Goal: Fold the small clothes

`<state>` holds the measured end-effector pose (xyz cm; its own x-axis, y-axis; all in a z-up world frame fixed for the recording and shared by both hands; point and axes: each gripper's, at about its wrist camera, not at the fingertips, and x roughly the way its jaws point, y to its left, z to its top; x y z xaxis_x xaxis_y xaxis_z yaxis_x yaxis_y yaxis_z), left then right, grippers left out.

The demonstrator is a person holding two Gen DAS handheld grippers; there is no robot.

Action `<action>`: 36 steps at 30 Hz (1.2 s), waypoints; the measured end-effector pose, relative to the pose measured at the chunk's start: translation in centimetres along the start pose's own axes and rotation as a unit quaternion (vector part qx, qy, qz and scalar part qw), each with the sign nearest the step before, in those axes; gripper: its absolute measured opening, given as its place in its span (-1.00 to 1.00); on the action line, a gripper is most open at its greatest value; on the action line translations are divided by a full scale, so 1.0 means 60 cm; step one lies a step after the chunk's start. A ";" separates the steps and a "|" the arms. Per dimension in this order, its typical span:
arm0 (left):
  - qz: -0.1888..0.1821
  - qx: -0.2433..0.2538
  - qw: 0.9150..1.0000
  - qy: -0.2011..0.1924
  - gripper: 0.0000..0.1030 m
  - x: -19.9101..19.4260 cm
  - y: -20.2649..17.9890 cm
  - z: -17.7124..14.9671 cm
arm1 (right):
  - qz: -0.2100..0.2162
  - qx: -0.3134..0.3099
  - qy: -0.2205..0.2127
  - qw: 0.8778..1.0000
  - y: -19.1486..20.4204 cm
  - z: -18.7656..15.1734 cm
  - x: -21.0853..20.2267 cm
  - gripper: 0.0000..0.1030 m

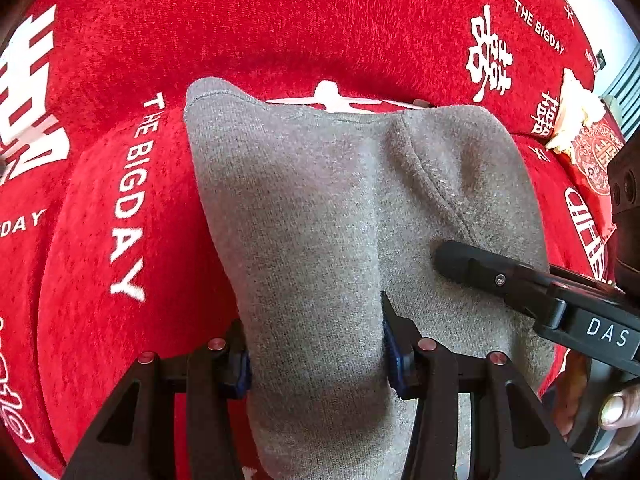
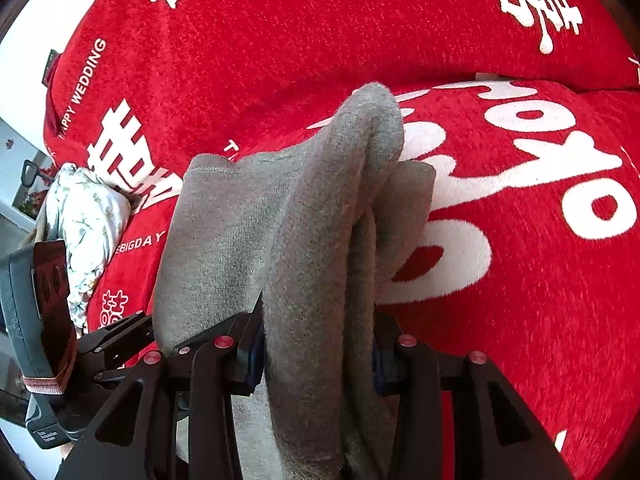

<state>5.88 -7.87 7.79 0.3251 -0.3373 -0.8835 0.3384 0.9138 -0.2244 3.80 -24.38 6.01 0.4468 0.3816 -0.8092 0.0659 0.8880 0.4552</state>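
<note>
Garment (image 1: 320,208): we are pinching it in both the left gripper (image 1: 316,356) and the right gripper (image 2: 318,356), lifting its near edge off the red cover (image 1: 120,60) to fold it toward the far side.

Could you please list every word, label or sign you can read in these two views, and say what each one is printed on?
"THE BIGDAY": red sofa cover, white lettering, repeated.
"HAPPY WEDDING": red cushion.
"DAS": right tool, on its black body.
White Chinese double-happiness signs: red sofa cover.
Large white looping letters on the red sofa cover, right wrist view: cut off, unreadable.
Grey garment: no text.
</note>
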 end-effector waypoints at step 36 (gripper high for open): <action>0.038 0.004 0.999 -0.025 -0.01 -0.061 0.000 -0.133 | 0.032 -0.009 -0.011 0.999 0.033 -0.122 -0.026 -0.16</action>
<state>-2.36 -4.84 7.72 0.3938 -0.2781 -0.8761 0.3186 0.9353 -0.1537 -3.28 -21.38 5.46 0.4693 0.4330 -0.7696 0.0196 0.8662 0.4993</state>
